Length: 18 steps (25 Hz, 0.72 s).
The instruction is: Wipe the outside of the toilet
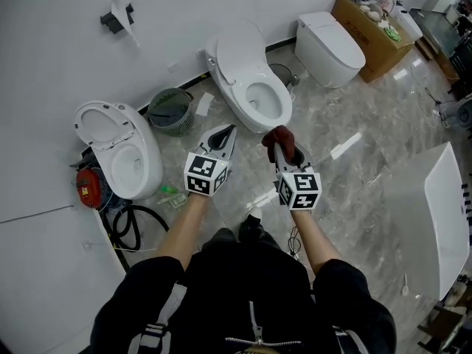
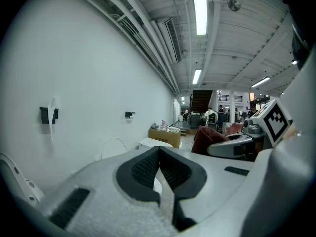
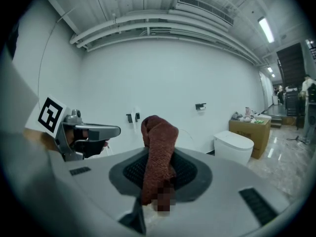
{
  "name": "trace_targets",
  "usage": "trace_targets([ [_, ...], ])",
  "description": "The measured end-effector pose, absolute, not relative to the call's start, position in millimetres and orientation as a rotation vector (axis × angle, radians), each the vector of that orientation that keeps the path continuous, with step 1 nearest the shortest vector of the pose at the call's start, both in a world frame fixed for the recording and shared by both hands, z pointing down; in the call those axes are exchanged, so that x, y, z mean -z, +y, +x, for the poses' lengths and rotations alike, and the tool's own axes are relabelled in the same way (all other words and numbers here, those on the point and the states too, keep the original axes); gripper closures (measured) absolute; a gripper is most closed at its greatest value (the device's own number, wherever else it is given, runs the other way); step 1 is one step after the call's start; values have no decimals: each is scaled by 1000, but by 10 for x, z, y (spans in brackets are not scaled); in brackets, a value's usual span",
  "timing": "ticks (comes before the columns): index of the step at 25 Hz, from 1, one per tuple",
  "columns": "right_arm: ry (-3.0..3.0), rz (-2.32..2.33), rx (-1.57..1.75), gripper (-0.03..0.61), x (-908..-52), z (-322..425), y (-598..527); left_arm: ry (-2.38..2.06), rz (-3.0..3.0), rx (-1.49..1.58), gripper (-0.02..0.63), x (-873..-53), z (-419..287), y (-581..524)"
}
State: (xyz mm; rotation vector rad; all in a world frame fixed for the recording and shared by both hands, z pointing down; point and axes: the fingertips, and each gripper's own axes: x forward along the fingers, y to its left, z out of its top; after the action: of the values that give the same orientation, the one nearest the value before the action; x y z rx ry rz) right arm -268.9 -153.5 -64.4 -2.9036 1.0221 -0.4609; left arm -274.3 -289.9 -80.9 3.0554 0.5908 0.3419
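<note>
The middle toilet [image 1: 251,80] is white, stands against the wall with its lid raised, and lies just ahead of both grippers. My right gripper [image 1: 283,147] is shut on a dark red cloth [image 1: 279,136], which sticks up out of the jaws and hangs near the bowl's front rim. In the right gripper view the cloth [image 3: 159,147] rises between the black pads of that gripper [image 3: 158,174]. My left gripper [image 1: 221,136] is held level beside it, to the left, apart from the toilet. Its pads meet at the tip with nothing between them [image 2: 159,151].
A second open toilet [image 1: 125,153] stands at the left, a closed one [image 1: 328,46] at the back right. A green basket [image 1: 171,110] sits between the left and middle toilets. A cardboard box [image 1: 372,24], a white tub [image 1: 442,212], black hose [image 1: 133,223] and a red thing [image 1: 88,188] ring the marble floor.
</note>
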Motion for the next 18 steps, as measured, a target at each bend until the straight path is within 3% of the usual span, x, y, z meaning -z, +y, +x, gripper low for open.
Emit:
trace_targets([
  [10,1182,-2864,541,491,398,-1949,-1877,457,3071,-381,606,646,-2125,-3250],
  [18,1195,-2880,572,491,-154,-1358,-2368,408,3050,-399,606,67,-1518,-3727],
])
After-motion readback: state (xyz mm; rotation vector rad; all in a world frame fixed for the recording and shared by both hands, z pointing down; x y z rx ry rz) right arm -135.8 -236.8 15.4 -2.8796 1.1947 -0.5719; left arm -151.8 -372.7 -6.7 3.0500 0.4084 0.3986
